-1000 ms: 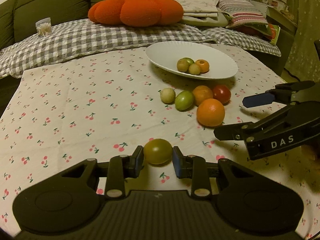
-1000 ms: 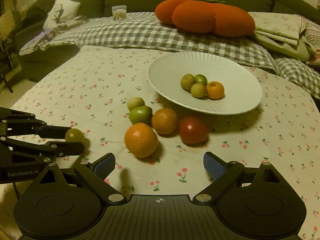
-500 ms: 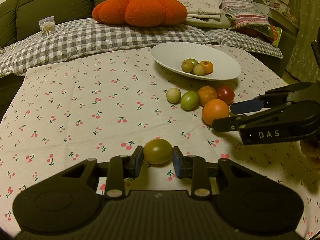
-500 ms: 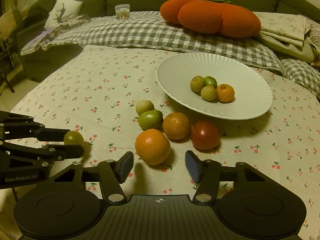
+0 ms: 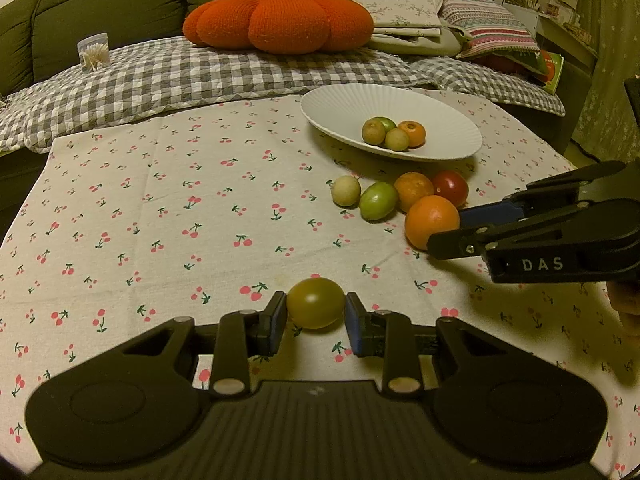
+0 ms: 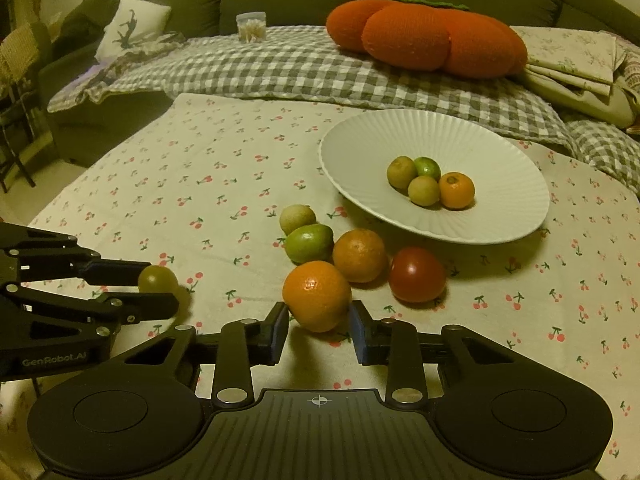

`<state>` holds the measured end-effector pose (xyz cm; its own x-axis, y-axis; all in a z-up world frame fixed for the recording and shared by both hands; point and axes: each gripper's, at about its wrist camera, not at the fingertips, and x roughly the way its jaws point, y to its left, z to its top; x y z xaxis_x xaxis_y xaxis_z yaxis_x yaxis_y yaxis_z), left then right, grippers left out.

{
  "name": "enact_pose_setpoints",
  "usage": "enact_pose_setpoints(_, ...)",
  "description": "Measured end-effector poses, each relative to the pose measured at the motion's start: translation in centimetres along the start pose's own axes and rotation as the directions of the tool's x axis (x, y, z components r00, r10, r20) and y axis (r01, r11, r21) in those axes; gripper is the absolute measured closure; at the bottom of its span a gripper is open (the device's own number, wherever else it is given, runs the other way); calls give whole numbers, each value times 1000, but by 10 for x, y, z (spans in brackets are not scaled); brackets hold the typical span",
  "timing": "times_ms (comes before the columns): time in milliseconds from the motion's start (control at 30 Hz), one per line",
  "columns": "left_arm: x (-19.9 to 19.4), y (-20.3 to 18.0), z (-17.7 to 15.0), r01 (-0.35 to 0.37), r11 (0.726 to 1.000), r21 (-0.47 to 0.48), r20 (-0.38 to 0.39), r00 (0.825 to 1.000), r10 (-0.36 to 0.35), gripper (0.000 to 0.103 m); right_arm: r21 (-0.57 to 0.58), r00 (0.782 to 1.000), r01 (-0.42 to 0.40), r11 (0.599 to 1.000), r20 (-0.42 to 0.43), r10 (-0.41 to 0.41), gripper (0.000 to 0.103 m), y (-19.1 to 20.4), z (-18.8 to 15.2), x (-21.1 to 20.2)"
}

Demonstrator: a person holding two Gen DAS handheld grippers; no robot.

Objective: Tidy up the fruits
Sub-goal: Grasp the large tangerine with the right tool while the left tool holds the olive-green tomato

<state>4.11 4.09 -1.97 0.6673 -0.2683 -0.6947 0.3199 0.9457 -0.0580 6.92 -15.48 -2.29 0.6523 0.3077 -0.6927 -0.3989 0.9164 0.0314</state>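
Since a second ago the right gripper (image 6: 319,330) has narrowed around the big orange (image 6: 317,295) on the tablecloth (image 6: 208,184), pads at its sides. The left gripper (image 5: 316,322) grips an olive-green tomato (image 5: 315,302). The plate (image 6: 500,200) sits beyond.

I see a small olive-green tomato (image 5: 315,302) pinched between the pads of my left tongs (image 5: 315,318). A large orange (image 6: 317,295) sits on the tabletop between my right tongs' (image 6: 319,330) pads. Behind it lie a second orange (image 6: 359,255), a red tomato (image 6: 417,274), a green lime (image 6: 309,243) and a pale round fruit (image 6: 297,219). The white ribbed plate (image 6: 500,152) holds four small fruits clustered together.
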Motion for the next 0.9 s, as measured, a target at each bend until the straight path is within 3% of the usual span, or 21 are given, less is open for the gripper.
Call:
enact_pose_setpoints(467, -1, -3, 10, 11, 1000, -6, 15, 1000, -11, 74, 14, 1000, -4, 1000, 14, 4, 74, -2, 5, -12)
enact_pose_setpoints(533, -1, -3, 12, 13, 1000, -7, 19, 1000, -13, 74, 17, 1000, -8, 1000, 18, 7, 79, -2, 6, -14)
enact_pose_setpoints(567, -1, -4, 13, 13, 1000, -8, 22, 1000, -13, 74, 17, 1000, -8, 1000, 22, 8, 87, -3, 6, -15)
enact_pose_setpoints(700, 0, -5, 15, 14, 1000, -8, 25, 1000, -14, 74, 26, 999, -27, 999, 34, 26, 88, -5, 12, -21)
enact_pose_setpoints(900, 3, -6, 11, 12, 1000, -2, 11, 1000, -12, 74, 5, 999, -35, 999, -11, 35, 67, -1, 4, -14)
